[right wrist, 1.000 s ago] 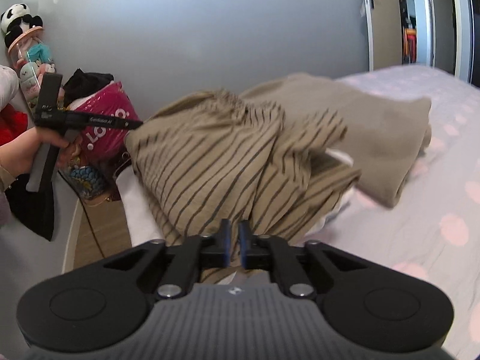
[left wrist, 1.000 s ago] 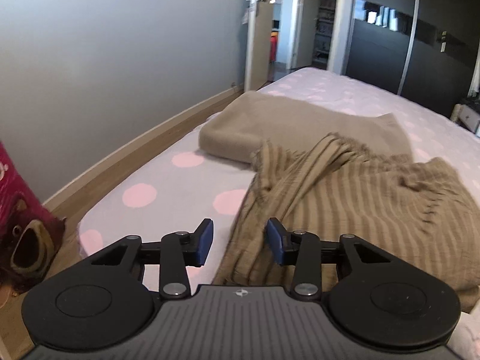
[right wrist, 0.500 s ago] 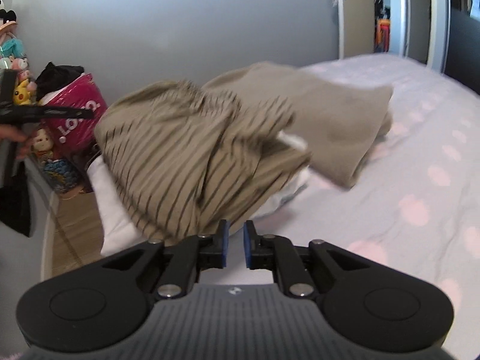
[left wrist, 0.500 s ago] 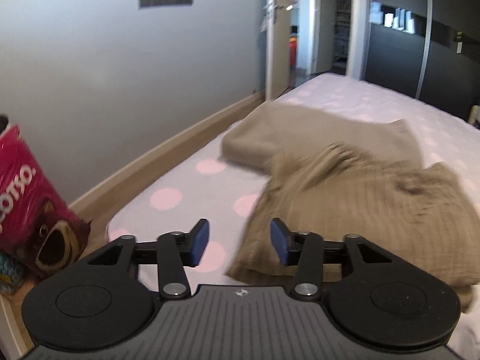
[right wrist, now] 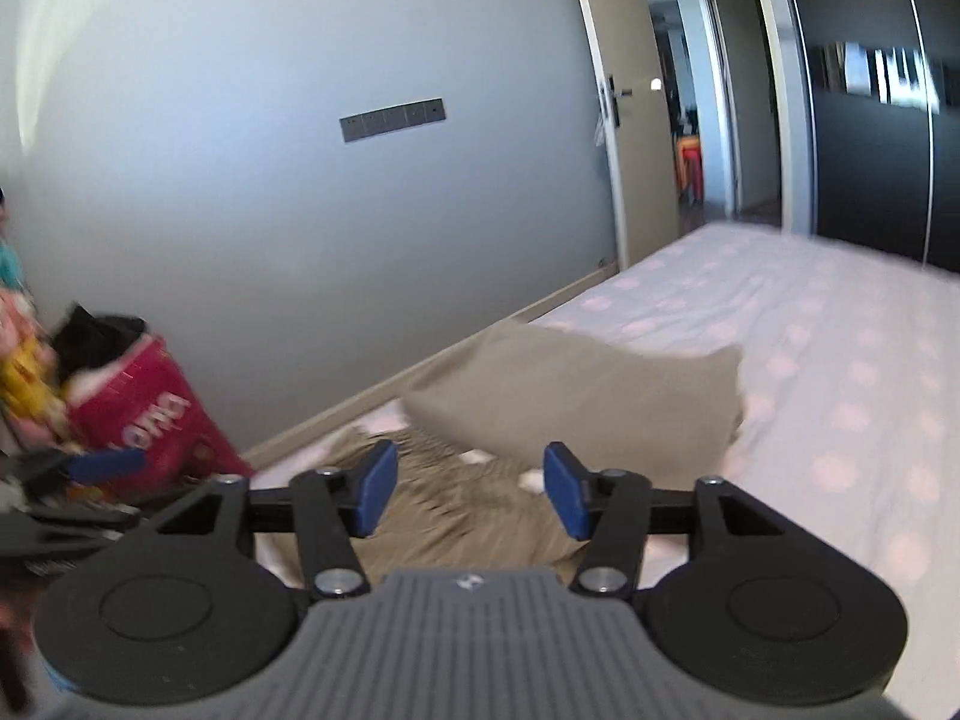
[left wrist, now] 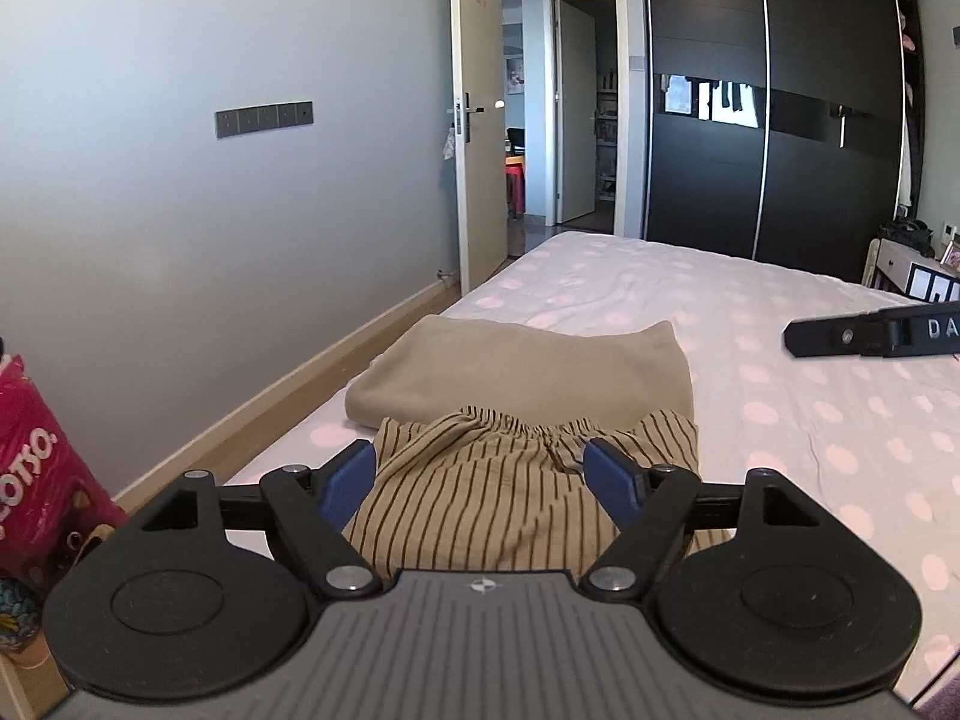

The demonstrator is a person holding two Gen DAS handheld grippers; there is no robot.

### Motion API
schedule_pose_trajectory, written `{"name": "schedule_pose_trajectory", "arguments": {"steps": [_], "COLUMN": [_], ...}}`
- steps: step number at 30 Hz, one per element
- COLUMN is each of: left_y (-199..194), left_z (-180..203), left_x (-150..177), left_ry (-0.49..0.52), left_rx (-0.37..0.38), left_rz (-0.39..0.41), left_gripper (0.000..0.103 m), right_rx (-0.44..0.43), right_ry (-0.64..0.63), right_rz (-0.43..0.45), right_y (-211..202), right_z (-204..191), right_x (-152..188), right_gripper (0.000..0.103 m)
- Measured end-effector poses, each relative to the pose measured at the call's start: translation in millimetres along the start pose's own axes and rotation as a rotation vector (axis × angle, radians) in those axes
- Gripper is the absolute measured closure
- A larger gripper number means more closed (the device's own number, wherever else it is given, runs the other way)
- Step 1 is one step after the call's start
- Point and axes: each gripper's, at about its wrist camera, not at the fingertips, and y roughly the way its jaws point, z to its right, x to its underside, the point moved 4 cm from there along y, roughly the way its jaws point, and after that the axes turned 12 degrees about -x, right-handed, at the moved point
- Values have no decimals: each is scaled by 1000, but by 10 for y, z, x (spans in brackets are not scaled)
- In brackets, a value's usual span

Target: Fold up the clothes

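Observation:
A tan striped garment [left wrist: 510, 492] lies folded on the bed near its front corner, its gathered waistband facing away. My left gripper [left wrist: 480, 477] is open and empty, raised above it. My right gripper [right wrist: 471, 492] is open and empty too, above the same garment [right wrist: 456, 516], which is blurred there. In the left wrist view the right gripper [left wrist: 870, 333] shows at the far right, above the bed. A plain beige folded cloth [left wrist: 522, 372] lies just beyond the striped one, also in the right wrist view [right wrist: 576, 402].
The bed [left wrist: 750, 330] has a white sheet with pink dots. A pink bag [left wrist: 36, 474] stands on the floor at the left, also in the right wrist view [right wrist: 144, 414]. A grey wall [left wrist: 210, 240], an open door [left wrist: 477, 120] and a black wardrobe [left wrist: 768, 120] stand behind.
My right gripper opened and let go of the striped garment, which dropped flat onto the bed. Both grippers lifted up and back. My left gripper opened wider.

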Motion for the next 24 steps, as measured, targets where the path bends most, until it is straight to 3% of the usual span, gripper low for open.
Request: {"name": "schedule_pose_trajectory", "arguments": {"steps": [4,8,10,16,24], "left_y": [-116,-109,-75,82,220], "left_z": [132,286,369,561,794], "left_x": [50,178,261,541,707], "left_ry": [25,63,77,111,186], "left_rx": [-42,-52,-49,-48,-47], "left_rz": [-4,-25,-44,-124,-171], "left_gripper": [27,27,27,27,27], "right_rx": [-10,43,58,138,128], "right_ry": [33,36,51,84,153], "right_rz": [-6,-9,-16,-87,-170], "right_y": [-71,-97,-108,-36,10], "right_z": [-100,-53,-6,242,447], "right_x": [320,533,598,869,1096], "right_gripper": [30,29,23,21,19]}}
